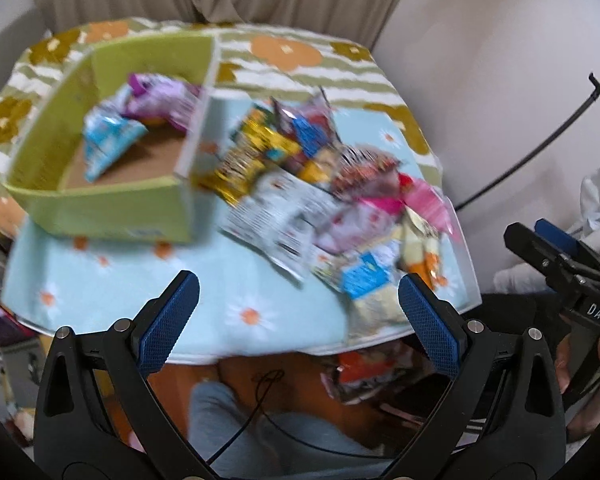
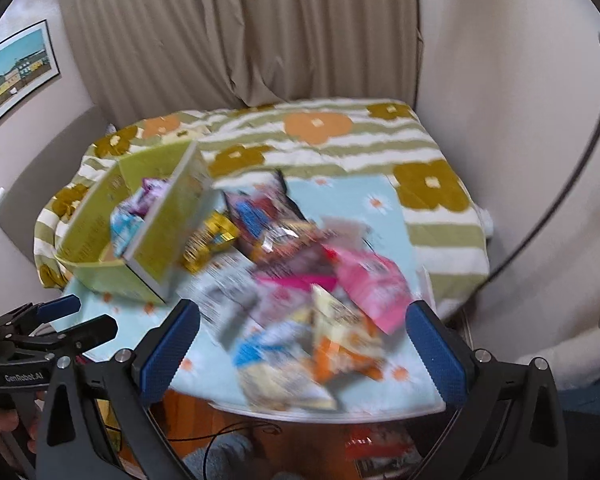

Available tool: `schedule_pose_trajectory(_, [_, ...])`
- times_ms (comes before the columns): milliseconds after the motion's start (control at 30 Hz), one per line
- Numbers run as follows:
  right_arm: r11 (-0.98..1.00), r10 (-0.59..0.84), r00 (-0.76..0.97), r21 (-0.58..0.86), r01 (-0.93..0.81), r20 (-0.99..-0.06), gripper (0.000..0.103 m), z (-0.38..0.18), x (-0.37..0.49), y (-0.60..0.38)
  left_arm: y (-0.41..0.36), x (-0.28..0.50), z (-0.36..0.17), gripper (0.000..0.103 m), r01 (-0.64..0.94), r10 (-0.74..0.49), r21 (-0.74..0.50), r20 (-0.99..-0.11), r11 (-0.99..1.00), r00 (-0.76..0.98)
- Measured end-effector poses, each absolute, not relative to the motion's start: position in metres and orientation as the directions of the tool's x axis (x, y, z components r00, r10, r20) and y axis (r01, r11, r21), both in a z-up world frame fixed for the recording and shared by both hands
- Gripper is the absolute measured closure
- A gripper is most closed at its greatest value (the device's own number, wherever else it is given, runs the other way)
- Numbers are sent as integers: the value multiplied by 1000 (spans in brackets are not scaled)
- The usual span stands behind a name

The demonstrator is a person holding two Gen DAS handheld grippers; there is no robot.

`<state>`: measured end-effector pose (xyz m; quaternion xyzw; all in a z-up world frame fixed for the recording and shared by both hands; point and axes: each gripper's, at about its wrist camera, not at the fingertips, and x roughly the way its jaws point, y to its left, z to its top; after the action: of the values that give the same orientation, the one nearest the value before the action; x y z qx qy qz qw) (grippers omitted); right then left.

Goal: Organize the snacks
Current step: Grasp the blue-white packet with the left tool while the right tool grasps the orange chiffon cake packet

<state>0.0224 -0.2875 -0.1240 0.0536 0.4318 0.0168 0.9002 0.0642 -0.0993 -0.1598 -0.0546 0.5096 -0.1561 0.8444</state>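
Note:
A green cardboard box (image 1: 100, 208) stands on the left of the table and shows in the right wrist view (image 2: 100, 272) too. Inside it lie a light blue packet (image 1: 108, 140) and a purple packet (image 1: 160, 96). A pile of loose snack packets (image 1: 332, 208) covers the table's right side; it also shows in the right wrist view (image 2: 300, 280). My left gripper (image 1: 300, 304) is open and empty over the table's near edge. My right gripper (image 2: 304, 336) is open and empty, above the near end of the pile. Both views are blurred.
The table has a light blue flowered cloth (image 1: 140, 280) over a striped green one (image 2: 380, 140). A curtain (image 2: 240, 40) hangs behind it. An orange packet (image 1: 364, 368) lies on the floor below the table edge. A black cable (image 2: 560, 180) runs along the right wall.

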Motion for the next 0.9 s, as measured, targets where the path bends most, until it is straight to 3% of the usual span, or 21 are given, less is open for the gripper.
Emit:
schedule_pose_trajectory(200, [987,100,570,153,45,-815,0,-163,18,-333,-142,72,-199,4,190,-381,-333,-856,923,349])
schedule_pose_trajectory(800, [911,337,464,407,57,-819,1,-245,58,-365,-195,108,-288,4,109,-360,-344,-900,933,246])
schedule_pose_trajectory(900, [903,356,450,426,61,-819,1,-251,64,-365,-202,110,-295,10,125,-370,-350,-900,928,228])
